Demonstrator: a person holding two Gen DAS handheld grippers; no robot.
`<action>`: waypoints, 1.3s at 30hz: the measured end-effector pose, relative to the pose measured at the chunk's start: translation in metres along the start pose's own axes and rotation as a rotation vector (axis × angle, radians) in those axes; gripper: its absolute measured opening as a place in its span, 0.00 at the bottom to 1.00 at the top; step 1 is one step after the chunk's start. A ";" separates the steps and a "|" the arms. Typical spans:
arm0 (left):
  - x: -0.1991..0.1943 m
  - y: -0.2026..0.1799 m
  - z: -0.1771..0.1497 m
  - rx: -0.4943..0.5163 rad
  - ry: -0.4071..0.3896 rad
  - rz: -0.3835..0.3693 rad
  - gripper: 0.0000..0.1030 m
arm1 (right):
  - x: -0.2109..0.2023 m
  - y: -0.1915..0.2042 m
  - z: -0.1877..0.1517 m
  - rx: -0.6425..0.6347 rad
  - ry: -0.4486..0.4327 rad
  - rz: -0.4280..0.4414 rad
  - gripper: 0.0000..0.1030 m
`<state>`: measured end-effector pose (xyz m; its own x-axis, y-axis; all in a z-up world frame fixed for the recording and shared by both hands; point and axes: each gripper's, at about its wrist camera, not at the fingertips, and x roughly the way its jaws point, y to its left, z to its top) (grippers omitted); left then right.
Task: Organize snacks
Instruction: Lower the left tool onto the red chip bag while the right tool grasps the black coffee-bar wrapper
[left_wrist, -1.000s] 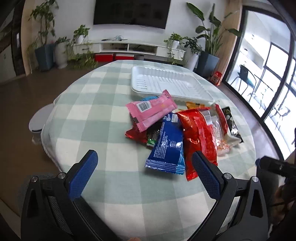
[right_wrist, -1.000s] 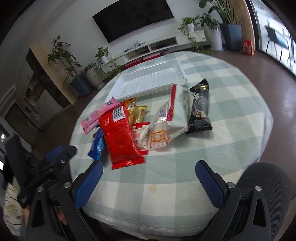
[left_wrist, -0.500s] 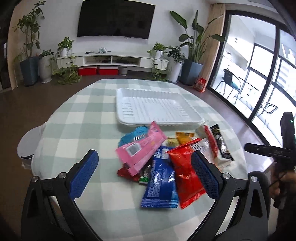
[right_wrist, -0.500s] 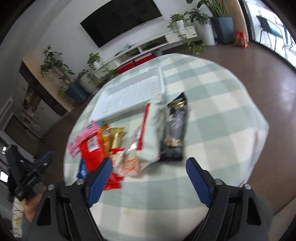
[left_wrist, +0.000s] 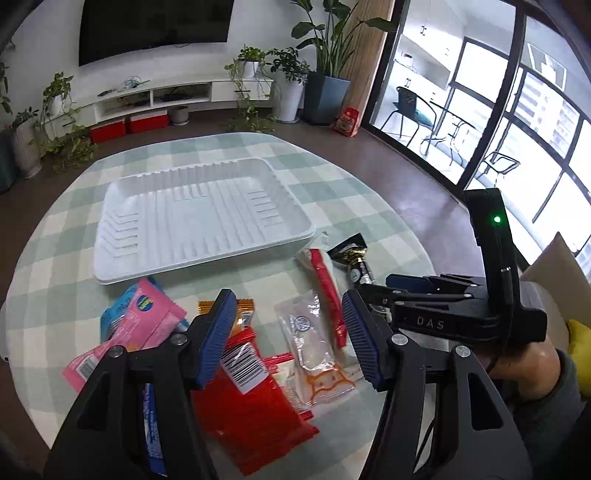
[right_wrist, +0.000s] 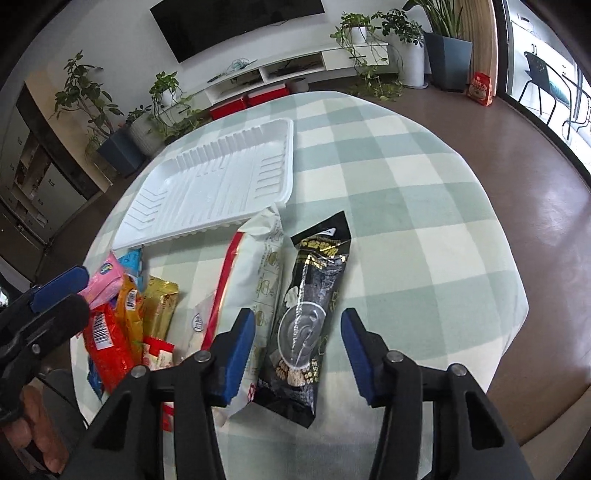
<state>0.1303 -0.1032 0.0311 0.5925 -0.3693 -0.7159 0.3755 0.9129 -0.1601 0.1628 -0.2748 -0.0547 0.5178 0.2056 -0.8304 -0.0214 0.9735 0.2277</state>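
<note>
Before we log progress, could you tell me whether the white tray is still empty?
Empty: the white tray shows only its bare ribbed floor, and every snack lies outside it on the checked tablecloth.

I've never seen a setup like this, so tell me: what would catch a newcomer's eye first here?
Probably the jumble of bright snack packets, a red packet and a pink one among them, heaped on the near side of the checked tablecloth. Just behind them sits an empty white tray. Blue-padded jaws frame each view; the right gripper hangs over a black packet, its jaws having just been closing.

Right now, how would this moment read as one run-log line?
tray: empty | snacks: piled beside it | left gripper: closing, nothing gripped | right gripper: closing over black packet, not gripping
</note>
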 end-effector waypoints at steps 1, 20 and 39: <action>-0.004 0.007 -0.005 -0.012 0.000 0.021 0.56 | 0.005 -0.001 0.002 -0.002 0.007 -0.006 0.51; -0.004 0.020 -0.083 -0.105 0.089 0.249 0.66 | 0.026 0.012 -0.016 -0.091 -0.022 -0.080 0.31; 0.025 0.005 -0.086 -0.045 0.123 0.181 0.59 | 0.026 0.013 -0.018 -0.096 -0.032 -0.074 0.36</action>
<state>0.0859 -0.0927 -0.0461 0.5547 -0.1775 -0.8129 0.2376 0.9701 -0.0496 0.1607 -0.2551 -0.0822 0.5481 0.1315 -0.8260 -0.0636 0.9913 0.1155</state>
